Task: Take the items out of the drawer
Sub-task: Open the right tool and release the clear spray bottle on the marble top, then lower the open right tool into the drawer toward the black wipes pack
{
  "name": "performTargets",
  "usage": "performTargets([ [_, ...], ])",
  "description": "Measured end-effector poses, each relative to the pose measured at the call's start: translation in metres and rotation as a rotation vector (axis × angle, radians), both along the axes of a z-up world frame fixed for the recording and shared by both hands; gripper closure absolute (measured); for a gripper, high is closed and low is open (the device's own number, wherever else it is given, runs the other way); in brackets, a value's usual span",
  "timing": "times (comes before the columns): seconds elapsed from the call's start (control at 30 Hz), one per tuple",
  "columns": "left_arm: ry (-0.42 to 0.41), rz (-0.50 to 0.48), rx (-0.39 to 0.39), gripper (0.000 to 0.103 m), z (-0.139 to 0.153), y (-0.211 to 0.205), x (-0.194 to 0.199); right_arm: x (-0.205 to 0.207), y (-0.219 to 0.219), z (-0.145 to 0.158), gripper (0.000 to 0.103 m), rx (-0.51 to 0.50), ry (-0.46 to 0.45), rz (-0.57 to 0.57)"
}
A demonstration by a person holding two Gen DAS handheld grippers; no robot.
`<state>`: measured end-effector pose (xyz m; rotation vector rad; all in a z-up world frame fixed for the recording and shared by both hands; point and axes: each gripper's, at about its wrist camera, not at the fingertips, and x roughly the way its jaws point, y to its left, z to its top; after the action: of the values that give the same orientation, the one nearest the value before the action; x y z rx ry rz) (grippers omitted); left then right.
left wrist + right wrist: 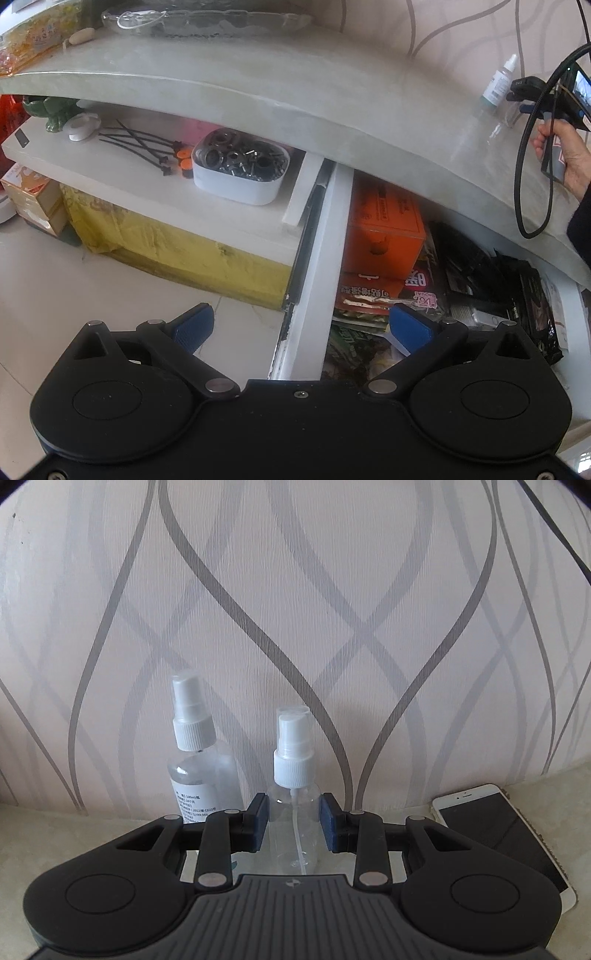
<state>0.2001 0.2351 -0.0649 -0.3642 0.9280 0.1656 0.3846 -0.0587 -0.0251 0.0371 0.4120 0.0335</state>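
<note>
Spray bottle [295, 812] upright between right gripper [295, 825] fingers [328, 825], pads touching.

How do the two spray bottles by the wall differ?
The left bottle is taller and carries a printed label; the right bottle is shorter, unlabelled and looks empty, its dip tube visible. The left bottle stands free beside the right gripper, whereas the right bottle sits between the gripper's blue pads, which appear to press its sides. Both are clear plastic, upright, with white spray tops.
</note>
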Motion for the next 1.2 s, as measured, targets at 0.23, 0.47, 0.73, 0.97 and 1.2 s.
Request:
performTargets([
  [0.23, 0.004, -0.011, -0.006, 0.0, -0.001, -0.004, 0.002, -0.005, -0.007, -0.004, 0.067, 0.037, 0.006, 0.017],
  [0.47, 0.004, -0.011, -0.007, 0.0, -0.001, -0.005, 0.001, -0.013, -0.009, -0.005, 0.06, 0.033, 0.023, 0.02],
  [0.73, -0.011, -0.016, -0.01, 0.0, 0.005, -0.006, -0.002, -0.046, -0.015, 0.003, 0.058, 0.057, 0.035, 0.066],
  [0.97, -0.029, 0.012, 0.002, 0.0, 0.01, -0.004, -0.006, -0.139, -0.043, 0.03, 0.058, 0.169, 0.004, 0.223],
  [1.2, -0.029, 0.02, 0.015, 0.0, 0.009, -0.006, -0.002, -0.261, -0.084, 0.047, 0.058, 0.136, 0.085, 0.383],
])
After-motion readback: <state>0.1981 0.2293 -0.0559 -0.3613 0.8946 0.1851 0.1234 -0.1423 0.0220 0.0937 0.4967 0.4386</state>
